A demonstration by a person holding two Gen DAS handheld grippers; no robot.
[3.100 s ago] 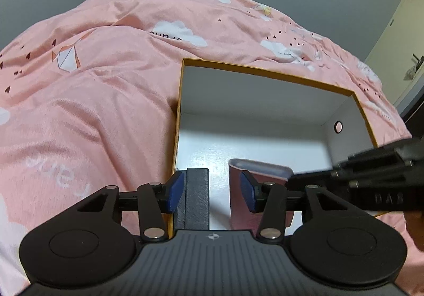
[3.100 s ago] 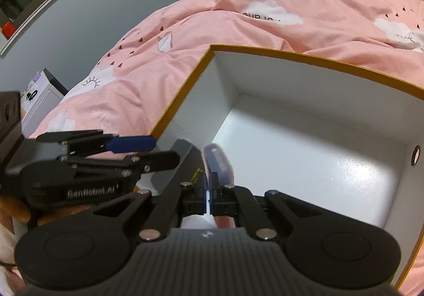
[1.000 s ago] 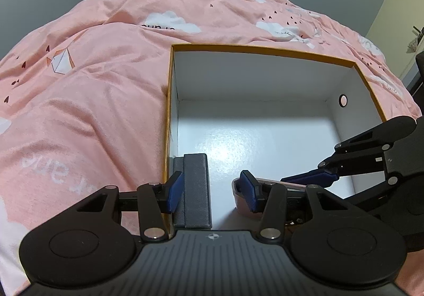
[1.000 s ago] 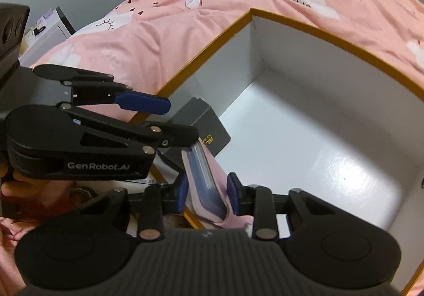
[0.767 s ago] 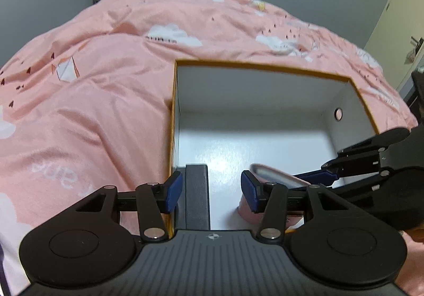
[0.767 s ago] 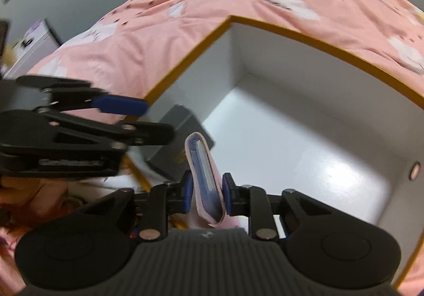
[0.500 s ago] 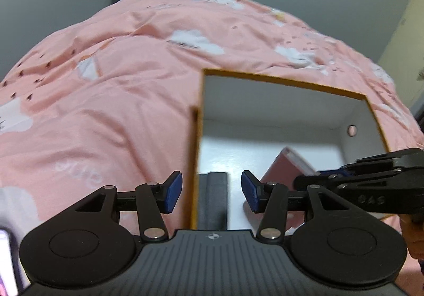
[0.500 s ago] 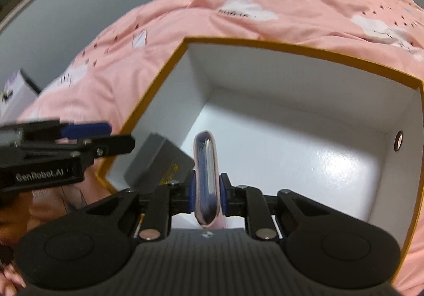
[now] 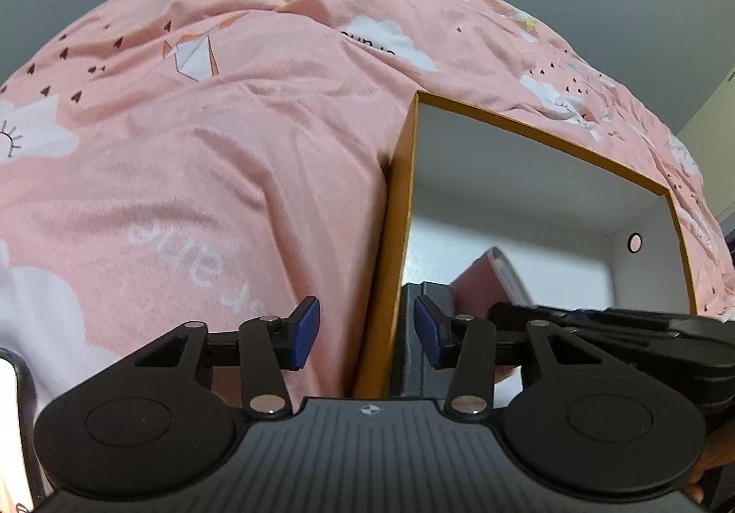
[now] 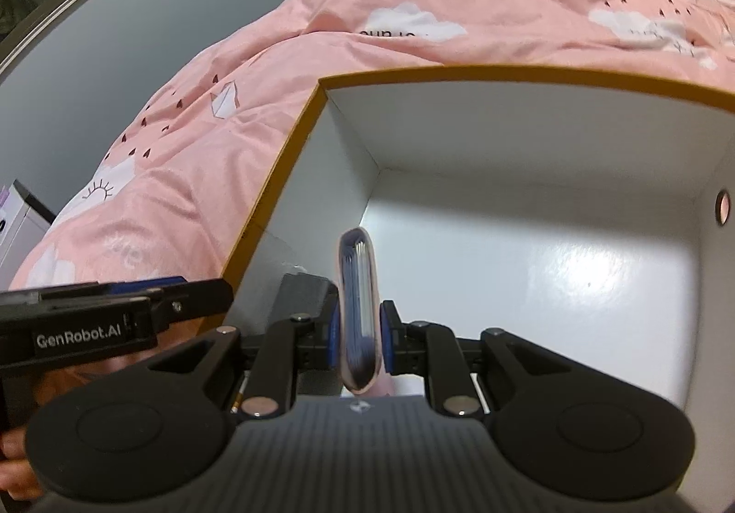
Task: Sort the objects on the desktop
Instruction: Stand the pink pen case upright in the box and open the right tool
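A pink quilt [image 9: 239,154] with cloud prints covers the bed and carries a white box [image 10: 528,145] with an orange rim. Most of the box floor is bare.

A dark grey box [image 9: 429,297] stands in the near left corner of the white box, against its left wall. A second ago it sat between the left gripper's pads; now the left gripper [image 9: 366,331] has slid leftward and straddles the orange wall instead, one pad outside over the quilt, one inside beside the grey box. Its jaws stand moderately wide, have just narrowed a little, and press on nothing. Judgement: the grey box is delivered and released.

The right gripper [image 10: 359,340] holds a slim pink case [image 10: 358,310] with a blue inner face, clamped edge-up between narrow pads. Over the last second the case has turned from a slant to nearly upright, and it hangs over the near part of the floor, just right of the grey box. Whether it touches the floor cannot be told.

Judgement: the case is placed next; it remains to be lowered and released.
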